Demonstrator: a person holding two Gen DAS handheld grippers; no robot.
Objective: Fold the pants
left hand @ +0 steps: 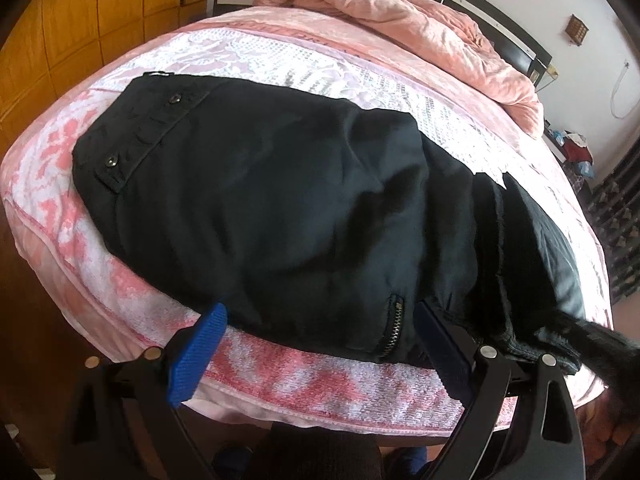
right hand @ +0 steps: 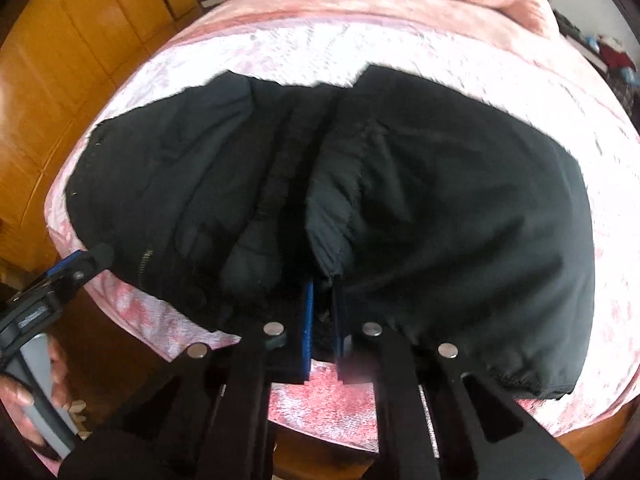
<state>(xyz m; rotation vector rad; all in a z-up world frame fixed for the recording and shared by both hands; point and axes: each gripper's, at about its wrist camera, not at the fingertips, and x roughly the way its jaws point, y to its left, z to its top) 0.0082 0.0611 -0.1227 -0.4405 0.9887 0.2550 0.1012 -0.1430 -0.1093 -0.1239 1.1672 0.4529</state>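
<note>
From the left wrist, the black pants [left hand: 280, 208] lie flat on the bed [left hand: 280, 384], their near hem between the wide-apart ribbed blue pads of the left gripper [left hand: 320, 320]. The cloth is matte, with two snaps and a metal zipper [left hand: 394, 330].

From the right wrist, the right gripper [right hand: 322, 300] is clamped on the pants' near edge, where the fabric bunches into dark ridges.

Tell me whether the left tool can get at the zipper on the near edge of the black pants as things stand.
Probably yes. The left tool is open, its fingers straddling the pants edge, with the zipper uncovered between them, nearer the right finger.
</note>
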